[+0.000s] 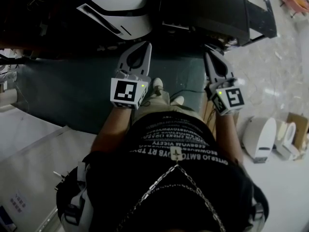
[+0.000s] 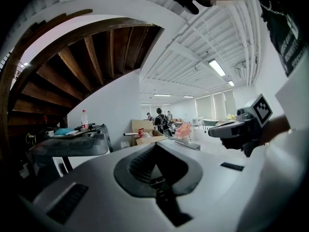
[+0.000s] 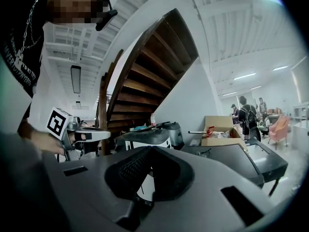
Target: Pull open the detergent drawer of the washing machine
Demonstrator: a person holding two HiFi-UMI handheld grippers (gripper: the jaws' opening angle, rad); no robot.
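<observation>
**Both claws shut and empty, short of the washing machine**

The left claw and the right claw are held side by side in front of the person. They point forward, close to level, and stand apart from each other. Each has its 2 jaws closed tip to tip, with nothing between them and nothing touched.

What looks to be the washing machine, white-bodied with a dark top, stands ahead of the left claw and apart from it. A bottle and some small clutter sit on its top. The detergent drawer cannot be picked out in any view.

To the right, ahead of the right claw, stands a dark grey machine. The person's shoes rest on a dark mat.
</observation>
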